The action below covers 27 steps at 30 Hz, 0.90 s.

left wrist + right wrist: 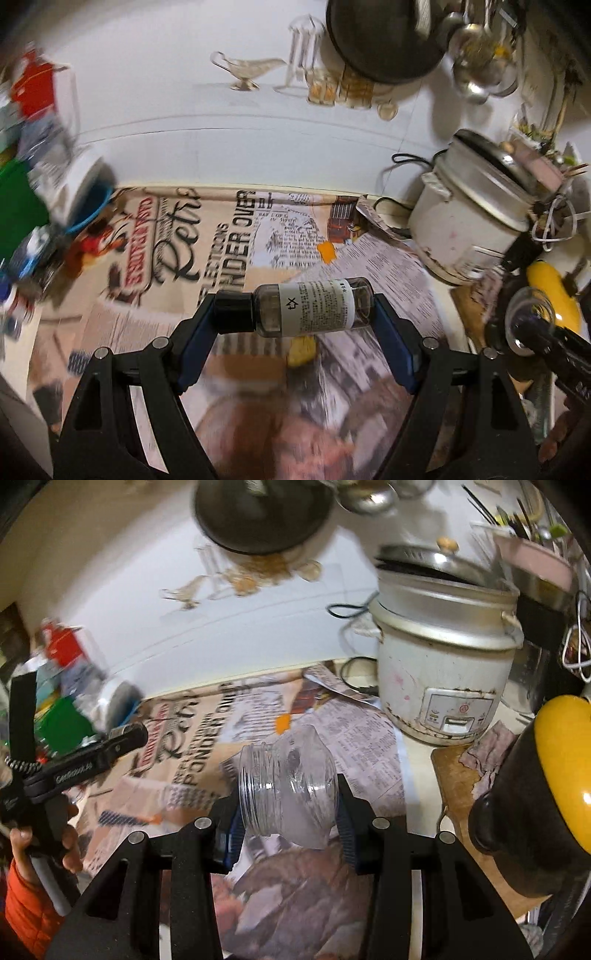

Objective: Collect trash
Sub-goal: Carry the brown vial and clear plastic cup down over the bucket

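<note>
My left gripper (295, 310) is shut on a small dark bottle (306, 308) with a black cap and a white label, held sideways above the newspaper-covered counter (207, 236). My right gripper (286, 805) is shut on a clear plastic jar (286, 794) without a lid, lying on its side between the jaws, above the newspaper (192, 746). The jar also shows at the right edge of the left wrist view (528, 317). The left gripper's body shows at the left of the right wrist view (74, 764).
A worn white rice cooker (439, 664) with its lid stands at the back right, cord behind it. A yellow and black container (546, 786) sits on a wooden board (454, 775) at the right. Colourful packages and a bowl (85, 192) crowd the left. A dark pan (384, 37) hangs on the wall.
</note>
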Tool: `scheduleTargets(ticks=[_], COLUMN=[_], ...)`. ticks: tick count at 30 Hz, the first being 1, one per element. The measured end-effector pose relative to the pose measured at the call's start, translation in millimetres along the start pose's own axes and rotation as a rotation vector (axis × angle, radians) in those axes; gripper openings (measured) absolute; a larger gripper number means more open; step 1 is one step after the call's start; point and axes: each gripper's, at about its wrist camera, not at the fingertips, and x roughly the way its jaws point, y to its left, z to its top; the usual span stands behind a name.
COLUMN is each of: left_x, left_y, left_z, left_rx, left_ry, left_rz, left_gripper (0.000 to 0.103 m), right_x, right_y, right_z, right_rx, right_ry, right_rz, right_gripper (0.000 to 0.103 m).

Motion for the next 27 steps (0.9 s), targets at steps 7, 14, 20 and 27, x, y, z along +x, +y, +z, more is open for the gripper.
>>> scheduleTargets(ticks=[7, 14, 20, 27], left_x=[-80, -135, -172, -206], left_y=[22, 56, 90, 113], left_z=[-57, -126, -184, -233], left_rx=[0.005, 0.043, 0.081, 0.099], left_ry=[-0.035, -0.025, 0.022, 0.072], left_rz=[0.033, 0.013, -0.017, -0.045], left_gripper=[0.08, 0.08, 0.08, 0.08], right_x=[-42, -62, -71, -88], right_y=[44, 96, 142, 183], right_z=[-29, -84, -140, -191], right_rx=[-0.042, -0.015, 0.03, 0.045], right_ry=[-0.037, -0.032, 0.002, 0.05], right_rz=[0.053, 0.022, 0.004, 0.0], right_gripper=[0.04, 0.04, 0.04, 0.04])
